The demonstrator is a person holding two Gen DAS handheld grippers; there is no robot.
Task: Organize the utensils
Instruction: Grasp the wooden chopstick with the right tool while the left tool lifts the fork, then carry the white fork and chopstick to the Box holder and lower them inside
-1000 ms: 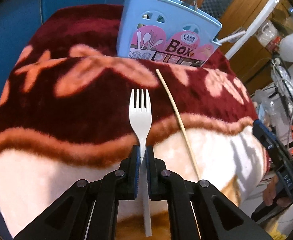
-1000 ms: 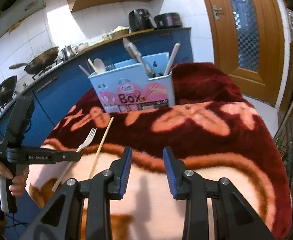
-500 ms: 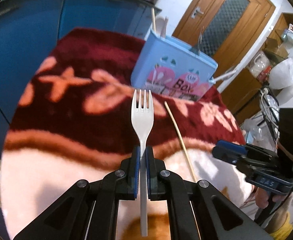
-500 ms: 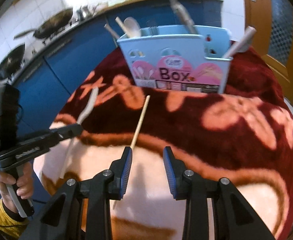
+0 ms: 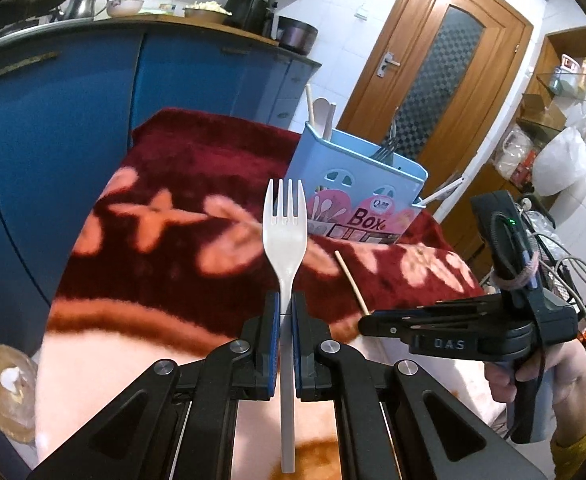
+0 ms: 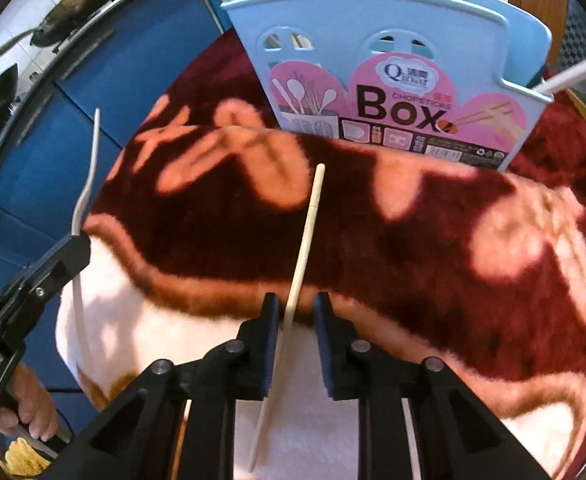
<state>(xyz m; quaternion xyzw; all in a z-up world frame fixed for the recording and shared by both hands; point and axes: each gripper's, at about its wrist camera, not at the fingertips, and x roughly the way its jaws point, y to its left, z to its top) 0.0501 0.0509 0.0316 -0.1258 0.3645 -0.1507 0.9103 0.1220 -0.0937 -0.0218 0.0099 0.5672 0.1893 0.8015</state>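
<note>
Blue utensil box [image 6: 397, 60] behind chopstick [image 6: 303, 240], plush blanket [image 6: 453, 240]

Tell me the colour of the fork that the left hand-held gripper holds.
The fork is plain white, best seen in the left wrist view.

White fork clamped in the left gripper above the blanket.

The left gripper [image 5: 286, 320] pinches the fork [image 5: 285, 240] by its handle, tines toward the blue utensil box [image 5: 357, 184] at the blanket's [image 5: 165, 248] far edge. A chopstick [image 5: 351, 280] lies near the right edge, its near end hidden behind the right gripper [image 5: 363, 326].
</note>
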